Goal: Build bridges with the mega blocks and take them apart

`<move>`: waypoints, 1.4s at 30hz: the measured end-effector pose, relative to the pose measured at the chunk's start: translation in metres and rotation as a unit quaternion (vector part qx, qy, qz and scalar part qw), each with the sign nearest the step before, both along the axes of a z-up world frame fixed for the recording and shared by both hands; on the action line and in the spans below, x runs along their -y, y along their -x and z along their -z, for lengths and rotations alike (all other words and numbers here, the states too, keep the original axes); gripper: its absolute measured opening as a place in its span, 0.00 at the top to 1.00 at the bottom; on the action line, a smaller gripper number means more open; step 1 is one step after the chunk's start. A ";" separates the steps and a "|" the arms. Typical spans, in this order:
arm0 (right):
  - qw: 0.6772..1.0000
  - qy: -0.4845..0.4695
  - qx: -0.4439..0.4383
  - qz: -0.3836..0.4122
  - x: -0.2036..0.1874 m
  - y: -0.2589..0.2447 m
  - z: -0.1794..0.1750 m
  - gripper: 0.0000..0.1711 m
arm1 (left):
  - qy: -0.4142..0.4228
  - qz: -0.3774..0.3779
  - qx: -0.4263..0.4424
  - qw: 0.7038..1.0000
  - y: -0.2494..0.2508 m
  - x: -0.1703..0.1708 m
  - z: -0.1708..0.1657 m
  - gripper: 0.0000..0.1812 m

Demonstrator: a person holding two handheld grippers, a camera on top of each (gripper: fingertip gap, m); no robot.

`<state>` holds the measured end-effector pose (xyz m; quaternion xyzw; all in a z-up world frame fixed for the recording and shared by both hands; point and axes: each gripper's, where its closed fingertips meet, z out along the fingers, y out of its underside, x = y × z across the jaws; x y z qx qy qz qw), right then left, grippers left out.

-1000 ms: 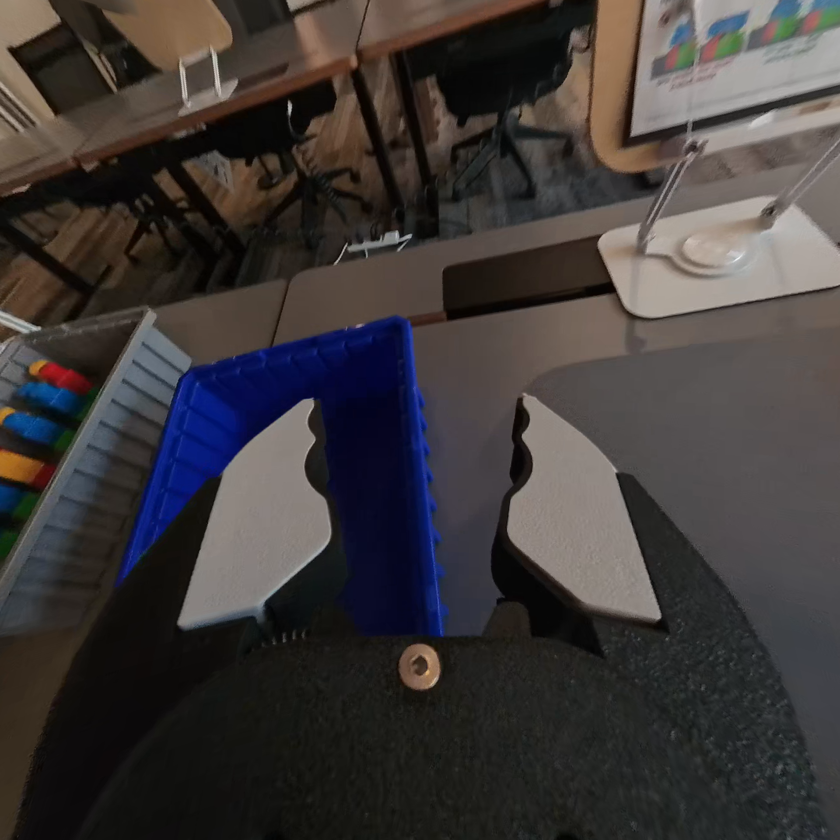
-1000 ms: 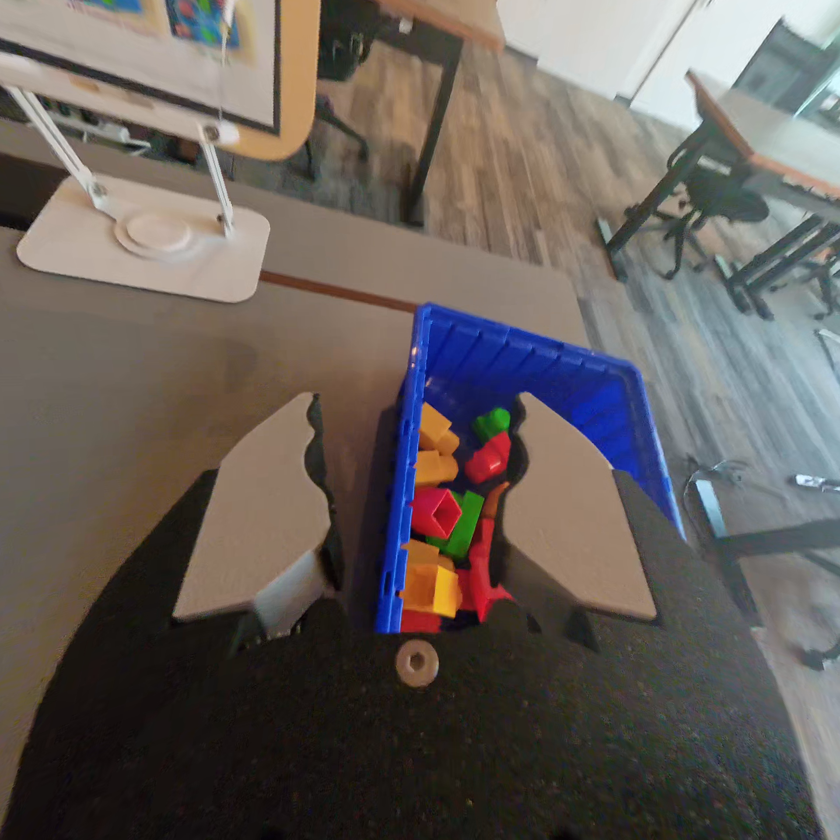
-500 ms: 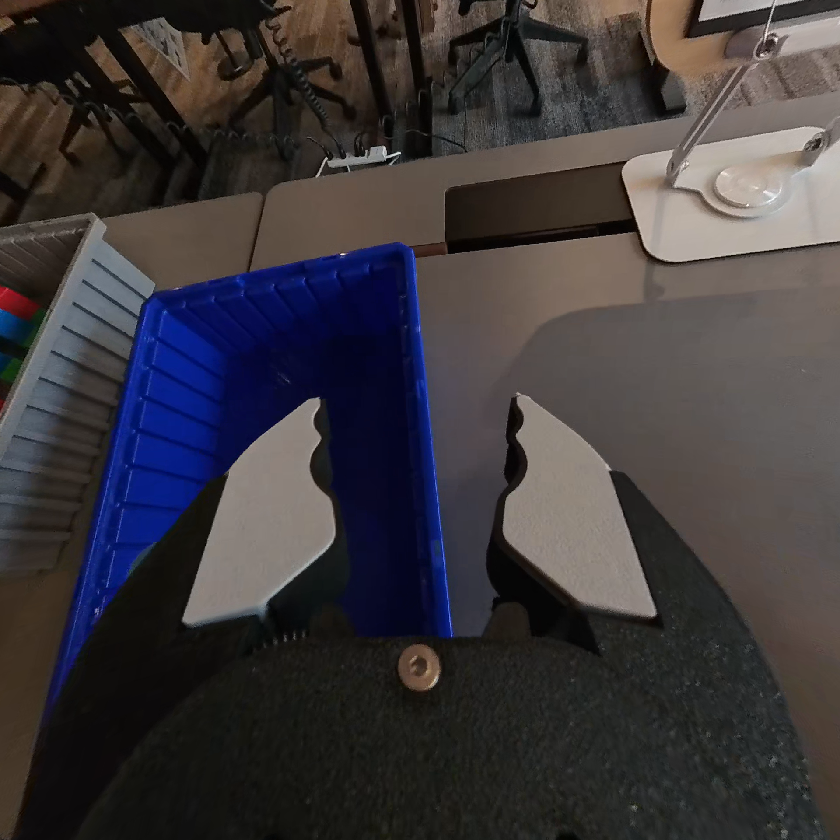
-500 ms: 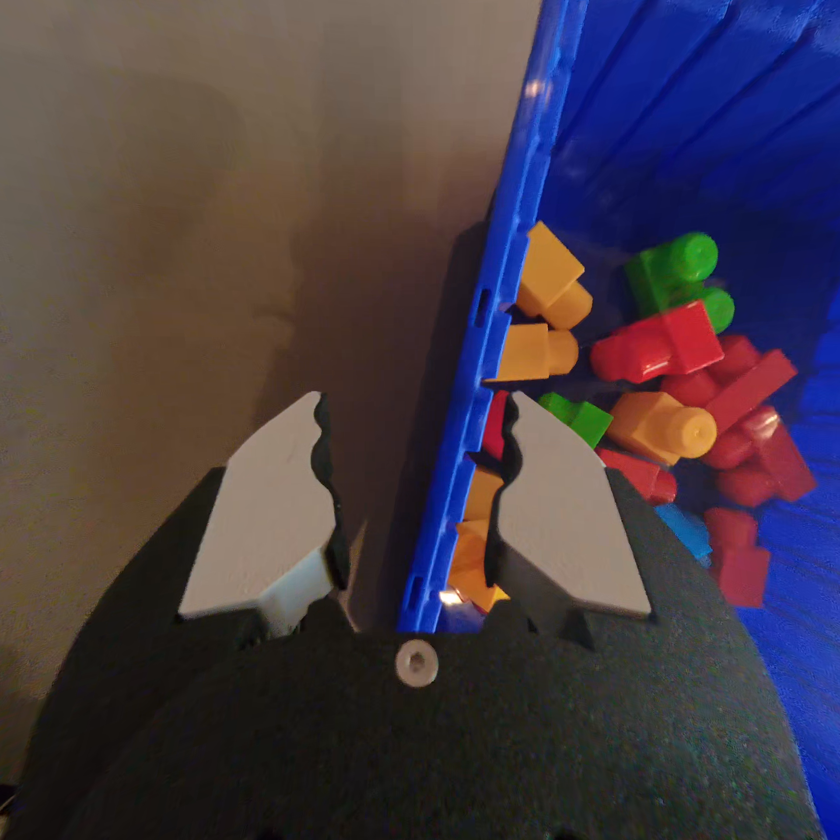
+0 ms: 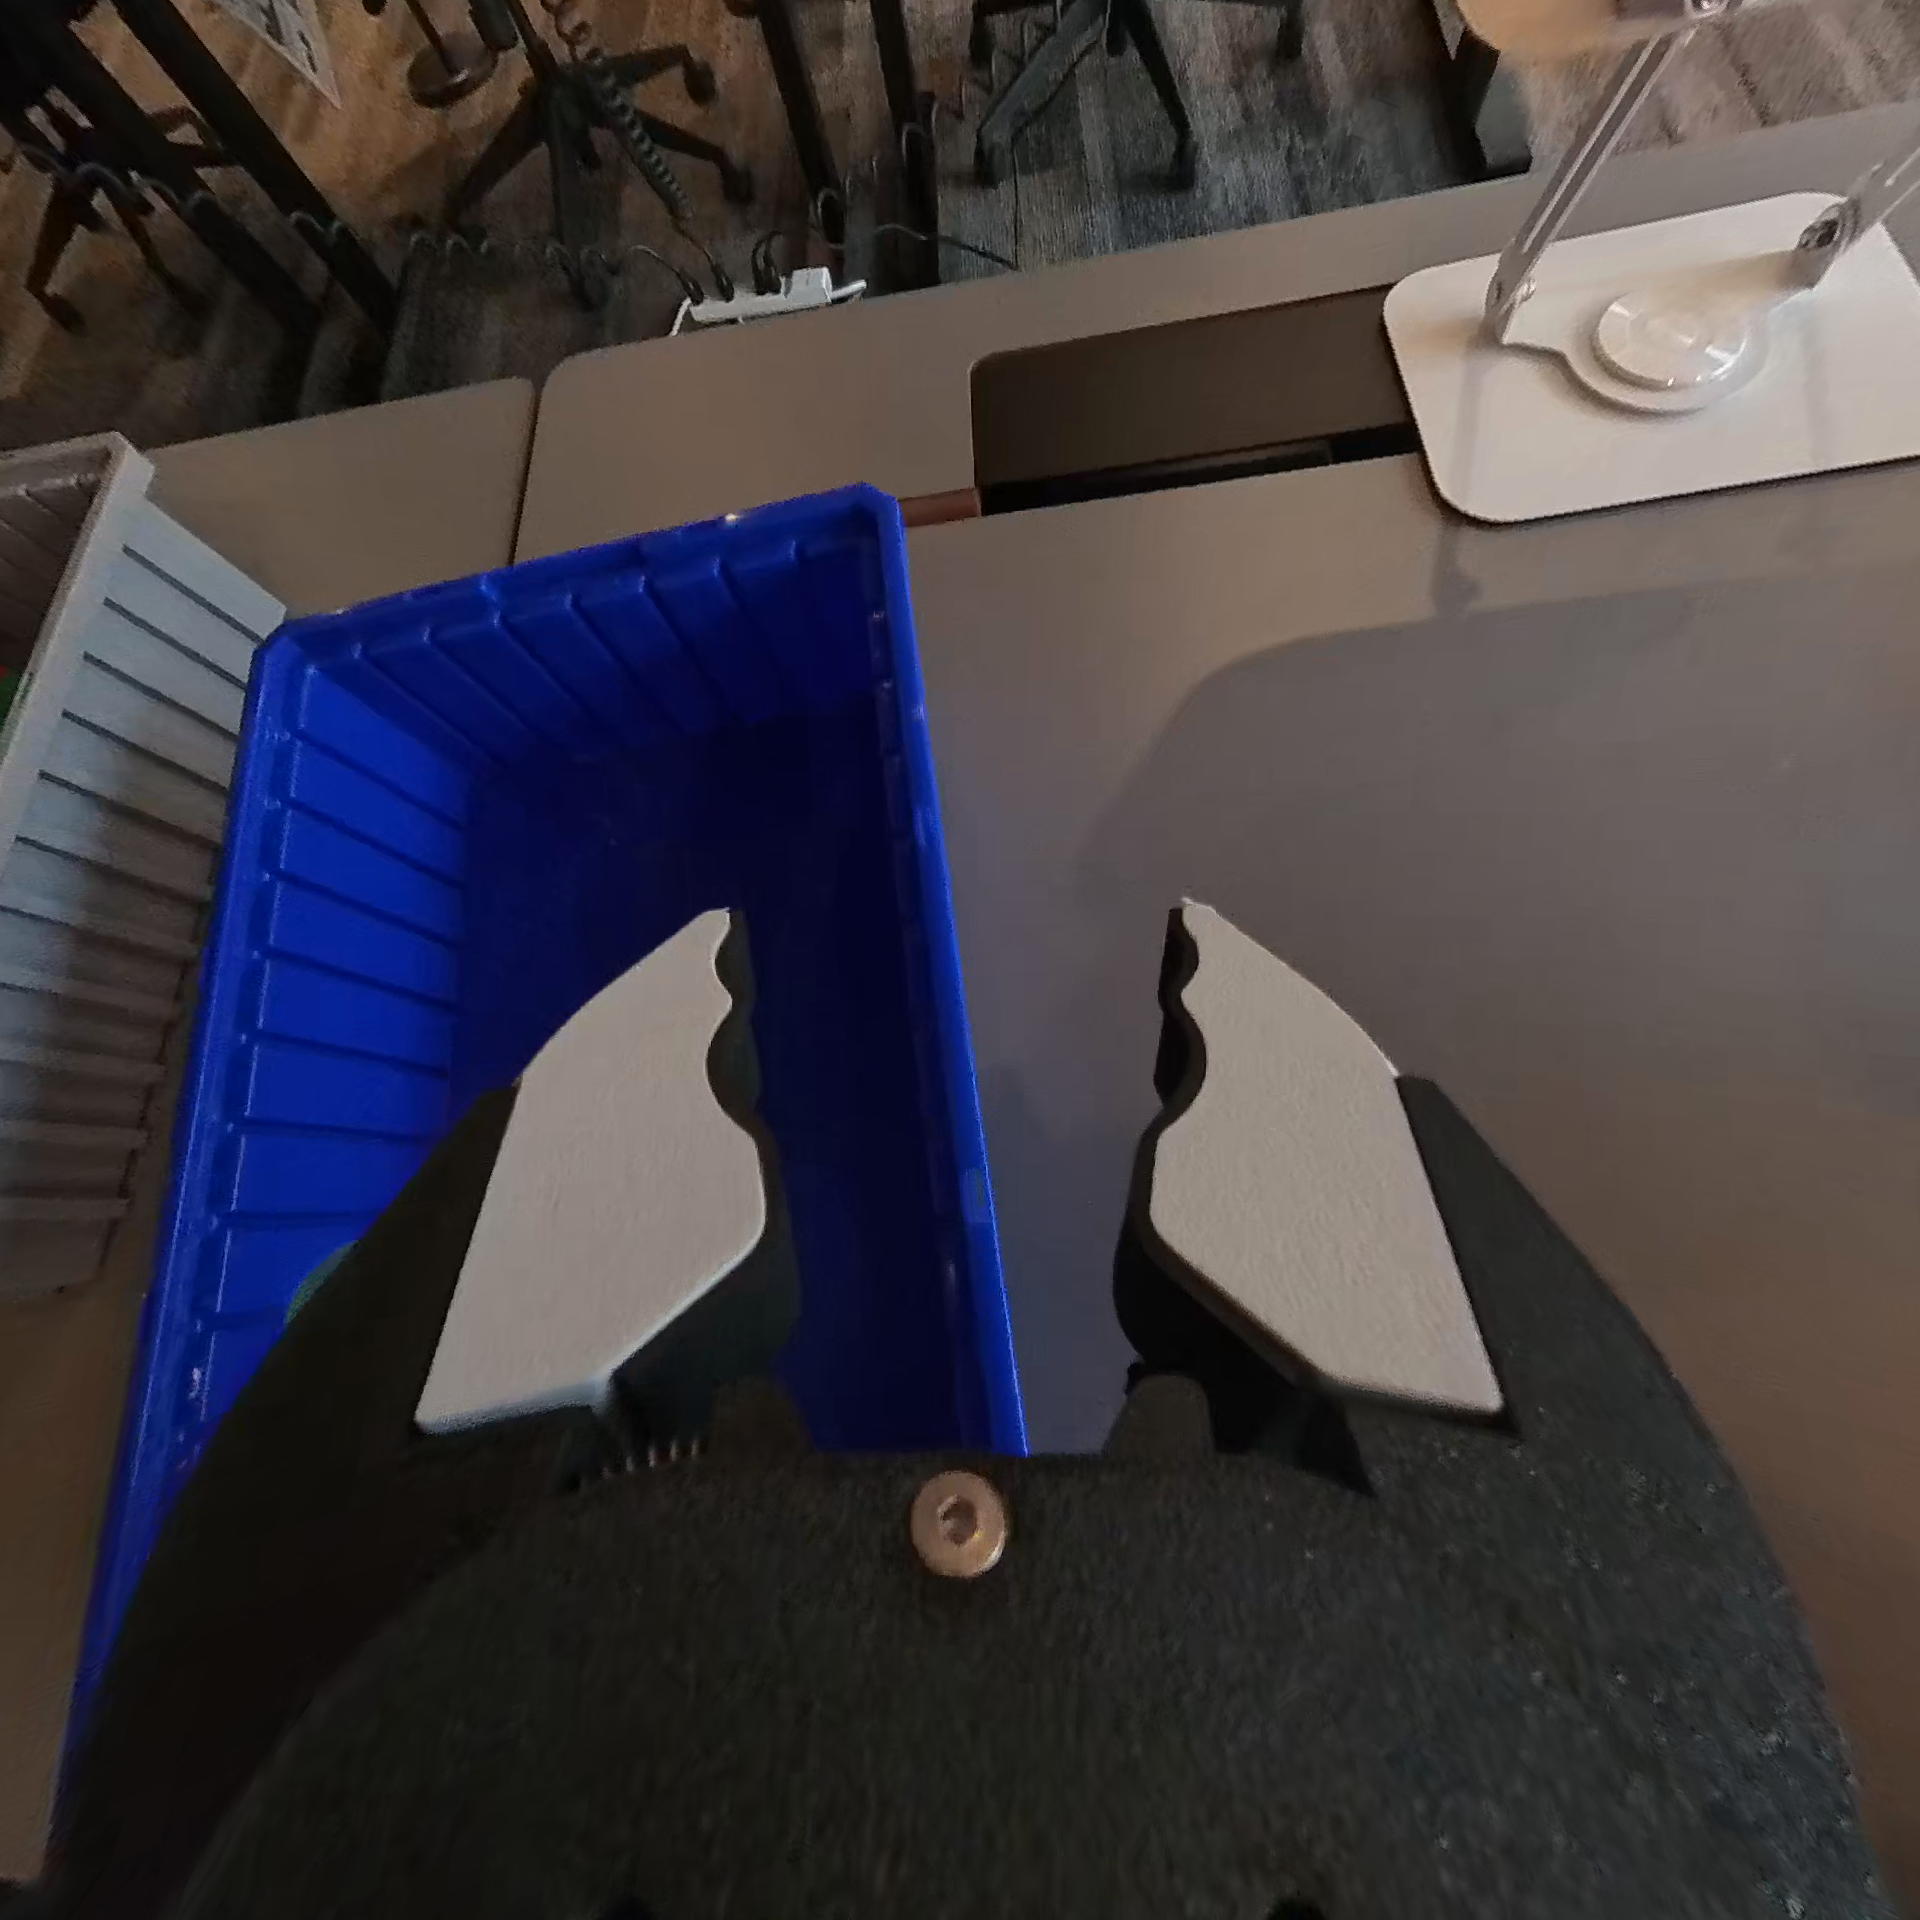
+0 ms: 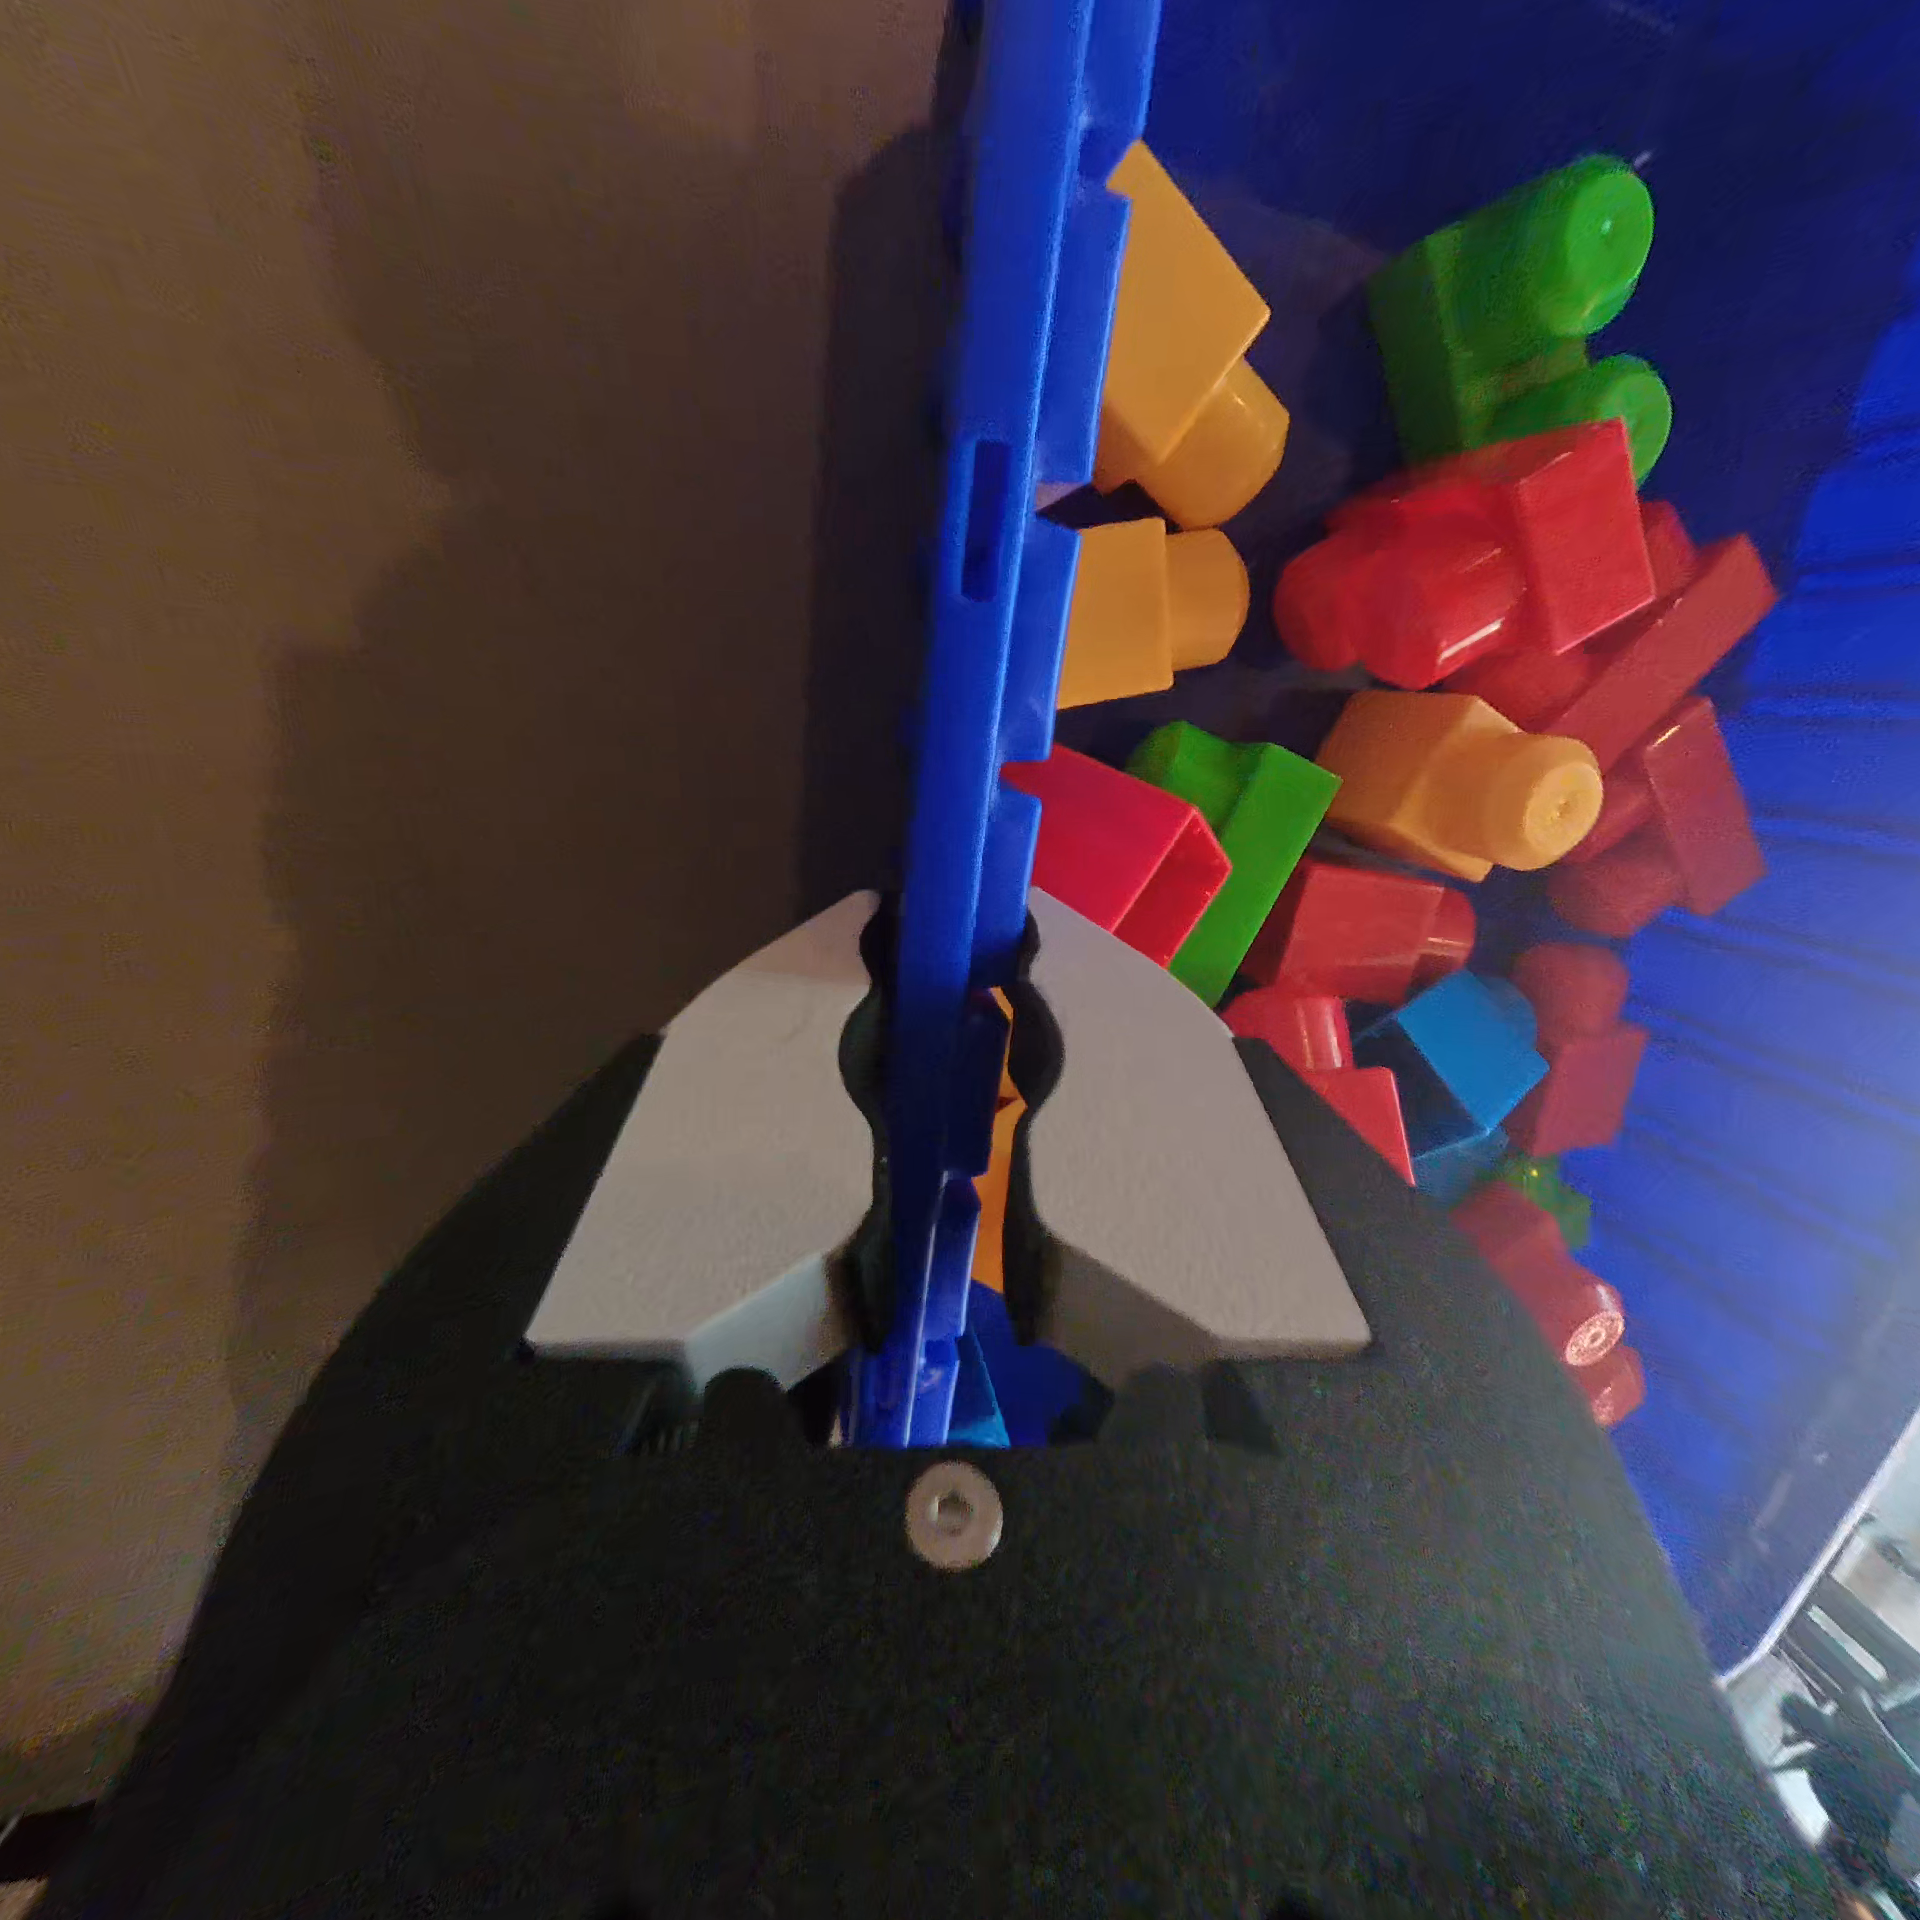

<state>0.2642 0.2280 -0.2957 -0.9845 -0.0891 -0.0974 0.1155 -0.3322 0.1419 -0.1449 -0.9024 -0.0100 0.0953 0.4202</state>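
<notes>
A blue bin [image 6: 997,436] full of mega blocks fills the right wrist view: orange [image 6: 1174,322], green [image 6: 1496,291], red [image 6: 1475,561] and light blue [image 6: 1455,1060] blocks lie jumbled inside. My right gripper [image 6: 951,935] is shut on this bin's left wall, one finger outside, one inside. In the left wrist view a second blue bin [image 5: 343,935] looks almost empty. My left gripper [image 5: 956,925] is open and straddles that bin's right wall [image 5: 935,935], left finger inside, right finger over the table.
A grey ribbed bin [image 5: 94,831] stands left of the left blue bin. A white stand base [image 5: 1662,364] with metal legs sits at the table's far right. A dark cable slot [image 5: 1174,416] lies at the table's back edge. Chairs and desks stand beyond. There is about 60 cm between the tips of the two grippers.
My right gripper has dropped onto the bin wall and closed on it. My left gripper has moved forward over the empty bin, still open.
</notes>
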 end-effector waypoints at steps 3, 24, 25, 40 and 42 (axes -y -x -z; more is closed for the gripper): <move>1.000 0.001 -0.022 -0.003 0.001 0.015 0.000 0.89 | -0.003 0.002 -0.005 1.000 -0.001 0.009 0.000 0.59; 0.997 -0.043 -0.060 0.017 0.008 0.157 0.000 0.89 | -0.006 0.038 -0.045 0.998 0.011 0.065 -0.007 0.60; 0.997 -0.042 -0.061 0.015 0.009 0.162 0.000 0.89 | -0.004 0.039 -0.046 0.998 0.012 0.066 -0.006 0.60; 0.996 -0.051 -0.077 -0.004 0.017 0.230 -0.001 0.89 | 0.013 0.058 -0.047 0.997 0.015 0.072 0.004 0.60; 0.995 -0.051 -0.084 -0.008 0.017 0.239 -0.001 0.89 | 0.015 0.060 -0.048 0.997 0.015 0.073 0.005 0.60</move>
